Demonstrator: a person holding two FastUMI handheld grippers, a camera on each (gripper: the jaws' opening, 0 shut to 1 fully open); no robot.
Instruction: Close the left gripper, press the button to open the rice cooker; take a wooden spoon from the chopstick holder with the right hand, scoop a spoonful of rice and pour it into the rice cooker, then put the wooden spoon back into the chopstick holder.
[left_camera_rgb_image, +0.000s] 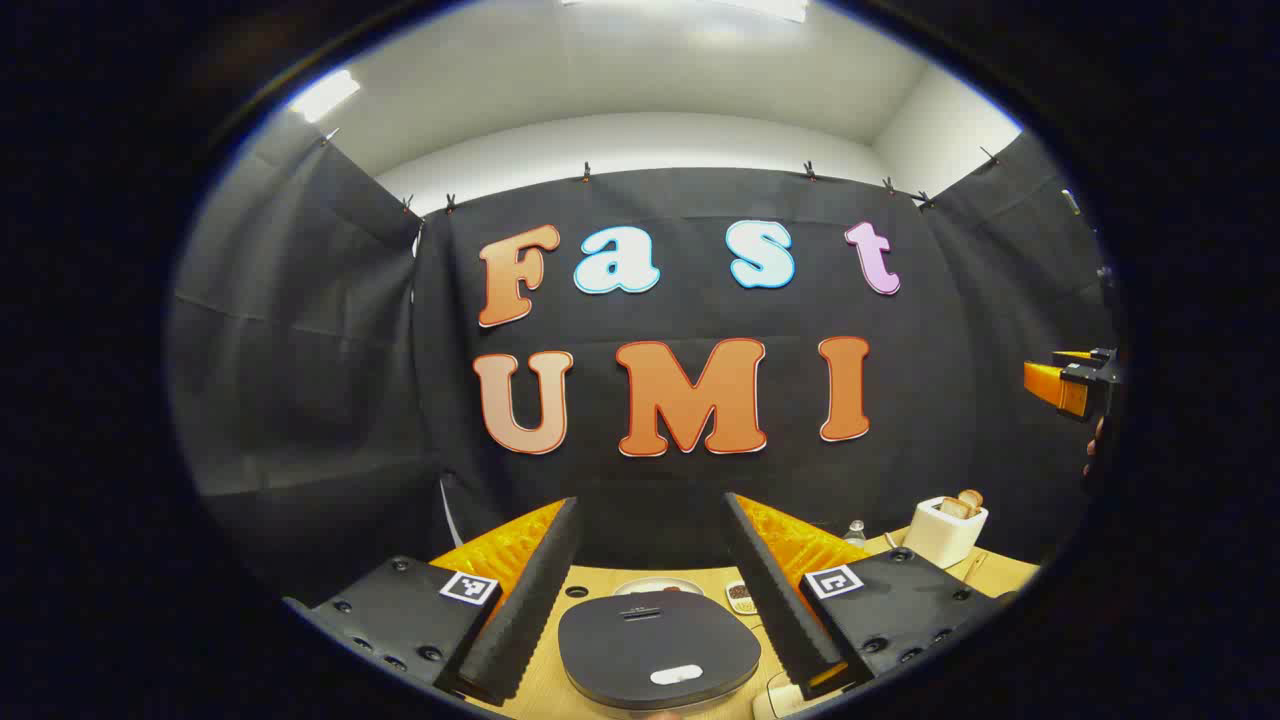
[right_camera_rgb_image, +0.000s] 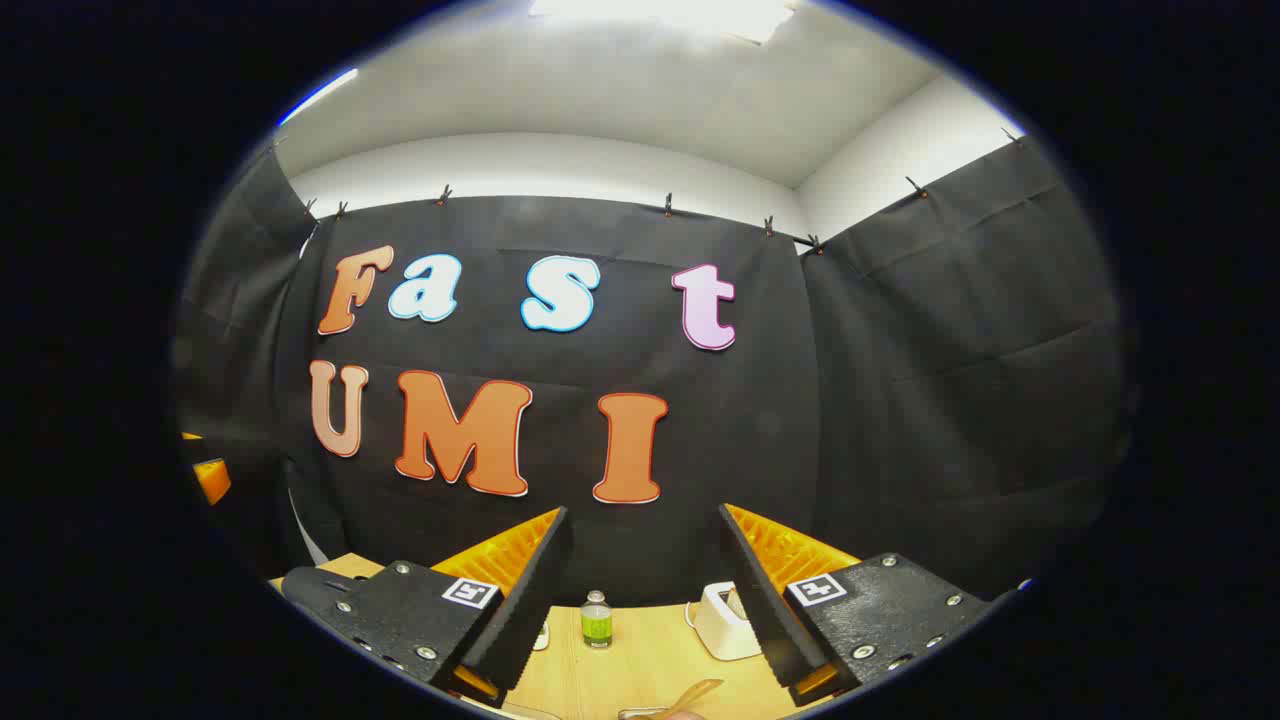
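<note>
Risk: left claw (left_camera_rgb_image: 650, 600) gapes empty above rice cooker (left_camera_rgb_image: 658, 648); unclosed, its fingers would straddle the lid button (left_camera_rgb_image: 676, 675); right claw (right_camera_rgb_image: 645, 600) likewise wide, empty

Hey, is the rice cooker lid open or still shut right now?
Shut: the rice cooker's dark lid lies flat, between the open left gripper's fingers.

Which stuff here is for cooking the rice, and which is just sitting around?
For the job: the rice cooker with its lid down, its button, the wooden spoon, the open left tongs and open right tongs.

Just sitting around: the toaster, the little green bottle.
</note>
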